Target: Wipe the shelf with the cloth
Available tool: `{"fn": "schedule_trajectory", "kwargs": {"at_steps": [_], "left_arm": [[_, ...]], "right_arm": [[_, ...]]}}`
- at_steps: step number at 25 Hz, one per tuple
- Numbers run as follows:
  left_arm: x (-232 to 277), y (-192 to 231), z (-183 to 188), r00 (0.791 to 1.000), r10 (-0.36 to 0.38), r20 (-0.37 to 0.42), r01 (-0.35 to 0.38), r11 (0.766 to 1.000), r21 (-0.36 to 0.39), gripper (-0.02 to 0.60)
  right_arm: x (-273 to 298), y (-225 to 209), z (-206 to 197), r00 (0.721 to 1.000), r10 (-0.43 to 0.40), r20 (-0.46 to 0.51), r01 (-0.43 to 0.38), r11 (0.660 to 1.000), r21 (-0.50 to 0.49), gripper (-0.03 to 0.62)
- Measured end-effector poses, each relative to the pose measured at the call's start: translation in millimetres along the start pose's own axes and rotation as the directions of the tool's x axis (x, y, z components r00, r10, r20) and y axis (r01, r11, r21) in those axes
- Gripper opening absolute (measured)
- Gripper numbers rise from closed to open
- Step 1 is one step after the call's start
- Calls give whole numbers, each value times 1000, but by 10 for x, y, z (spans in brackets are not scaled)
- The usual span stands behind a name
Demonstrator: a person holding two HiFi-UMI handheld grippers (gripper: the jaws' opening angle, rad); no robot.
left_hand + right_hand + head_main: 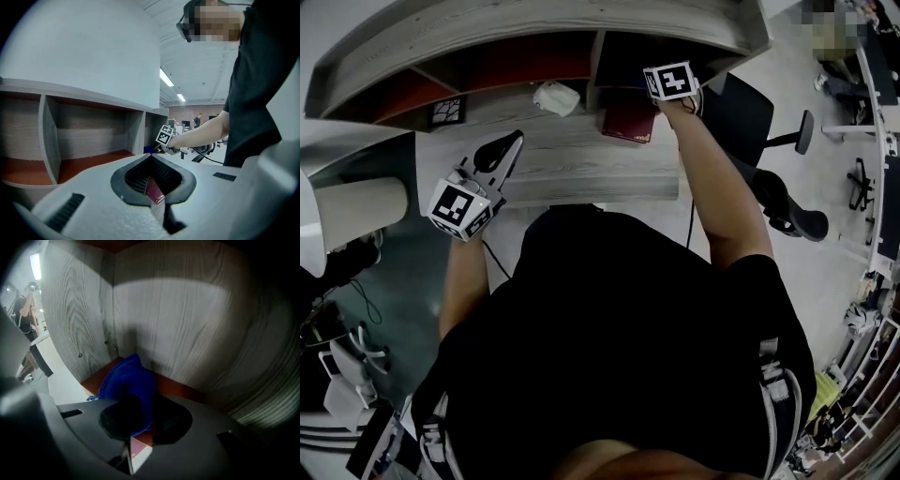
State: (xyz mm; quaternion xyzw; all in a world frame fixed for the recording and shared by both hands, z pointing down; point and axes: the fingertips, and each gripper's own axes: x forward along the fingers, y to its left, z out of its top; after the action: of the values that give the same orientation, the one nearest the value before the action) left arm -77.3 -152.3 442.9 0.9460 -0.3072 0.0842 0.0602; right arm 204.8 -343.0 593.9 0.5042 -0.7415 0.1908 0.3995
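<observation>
Clamped on the crumpled blue cloth (127,383), the right hand-held gripper (140,422) should press it flat, sweeping outward from the back corner of the grey wood-grain shelf (187,324).

Head view evenly bright, fisheye bowing the shelf (534,28), torso (619,328) a dark mass, left gripper view well lit by ceiling strips (167,78), black vignette corners, right gripper view dim, hard shadow over back wall (187,324), foreground blurred
</observation>
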Motion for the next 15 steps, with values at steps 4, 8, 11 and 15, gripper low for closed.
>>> {"fn": "schedule_trajectory", "kwargs": {"at_steps": [4, 8, 11, 15], "left_arm": [[74, -8, 30, 1000, -22, 5, 22, 1000, 4, 17], [113, 35, 55, 999, -35, 13, 35, 999, 4, 17], [141, 41, 29, 999, -45, 11, 45, 999, 2, 17], [180, 37, 43, 998, -64, 9, 64, 998, 7, 17]], "right_arm": [[-40, -148, -98, 999, -36, -29, 36, 999, 15, 51], [-69, -255, -155, 997, -65, -47, 66, 997, 32, 51], [-57, -258, -164, 995, -82, -55, 84, 996, 31, 51], [-66, -268, -180, 994, -97, -59, 99, 995, 31, 51]]}}
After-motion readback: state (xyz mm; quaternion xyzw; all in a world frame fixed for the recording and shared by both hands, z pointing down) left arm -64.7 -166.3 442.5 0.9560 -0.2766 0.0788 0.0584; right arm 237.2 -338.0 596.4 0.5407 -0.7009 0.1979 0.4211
